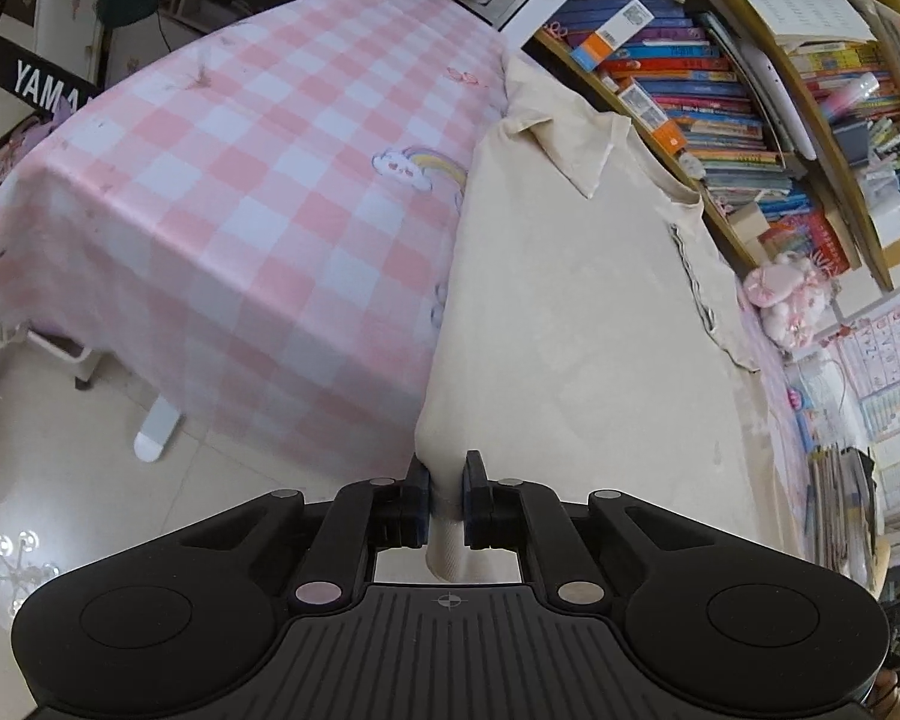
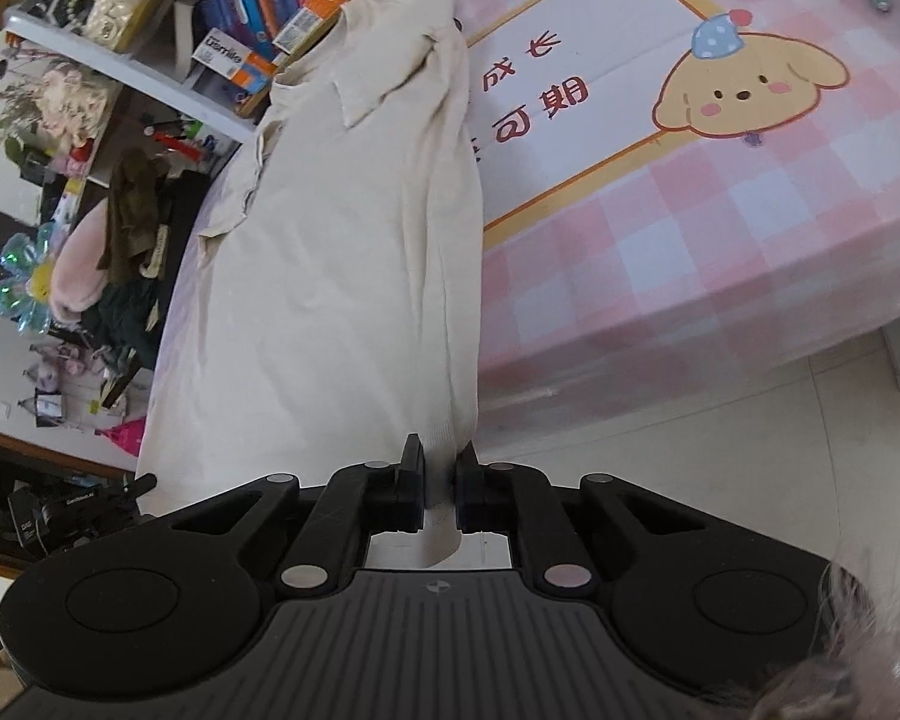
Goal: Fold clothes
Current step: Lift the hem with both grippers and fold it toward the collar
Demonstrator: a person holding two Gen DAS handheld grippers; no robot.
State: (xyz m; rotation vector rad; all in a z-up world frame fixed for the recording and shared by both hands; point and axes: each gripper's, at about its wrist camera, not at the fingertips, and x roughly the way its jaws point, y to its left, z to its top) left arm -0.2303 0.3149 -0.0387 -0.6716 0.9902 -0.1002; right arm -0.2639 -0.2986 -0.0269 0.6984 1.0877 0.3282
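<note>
Left wrist view shows my left gripper (image 1: 447, 495) clamped on one near corner of the shirt (image 1: 582, 324), its hem bunched between the pads and a short tail of cloth hanging behind them. From that grip the shirt runs straight away from me along the counter (image 1: 240, 192), long axis in line with the fingers, its collar at the far end next to the bookshelf (image 1: 720, 96). The pink checked cloth lies bare to the left of the shirt's edge.

Right wrist view shows my right gripper (image 2: 439, 489) clamped on the other near corner, hem pinched between the pads in the same way. Here too the shirt stretches away from me, collar far off, and the bare counter with its cartoon dog print (image 2: 744, 90) lies to the right.

So both grippers hold the bottom hem, one corner each, neither nearer the collar than the other. I judge the next move to be carrying the hem forward along that long axis towards the collar, keeping both corners level so the fold lands square.
</note>
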